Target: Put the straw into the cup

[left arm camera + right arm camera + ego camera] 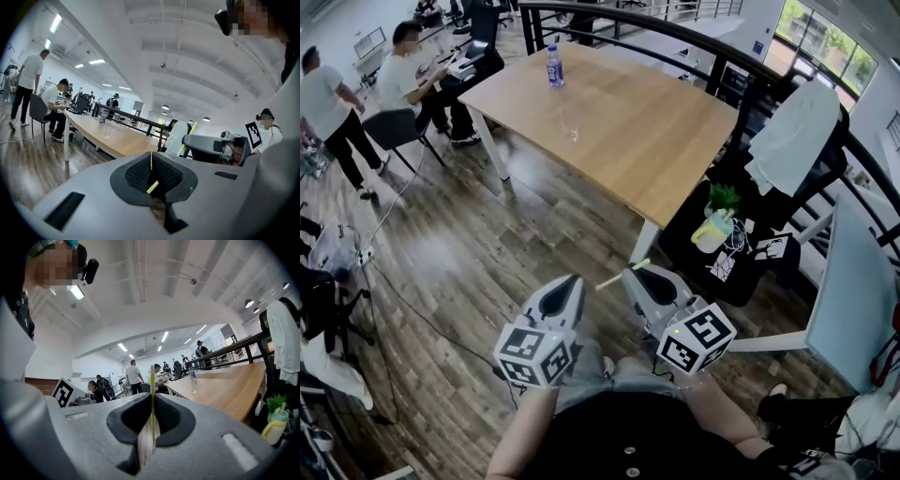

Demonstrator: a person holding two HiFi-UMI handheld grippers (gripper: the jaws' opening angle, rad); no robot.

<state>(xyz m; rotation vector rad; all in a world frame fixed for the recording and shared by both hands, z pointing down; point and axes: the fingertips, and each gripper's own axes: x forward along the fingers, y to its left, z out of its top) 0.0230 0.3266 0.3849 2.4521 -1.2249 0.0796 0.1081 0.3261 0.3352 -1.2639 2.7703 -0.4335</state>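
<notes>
Right gripper (153, 398) pinches one straw (622, 273); left gripper (151, 158), jaws together, seems empty; one cup (572, 127) stands on table (661, 136).

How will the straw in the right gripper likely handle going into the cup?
The straw looks thin and light, so the right gripper probably carries it without effort. It juts sideways from the shut jaws with no visible droop, so it seems fairly stiff, though the pinch may flatten it. The clear cup looks light and might tip if nudged.

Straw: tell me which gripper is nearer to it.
Right. The right gripper has its jaws shut on the straw; the left gripper sits just left of its free end.
</notes>
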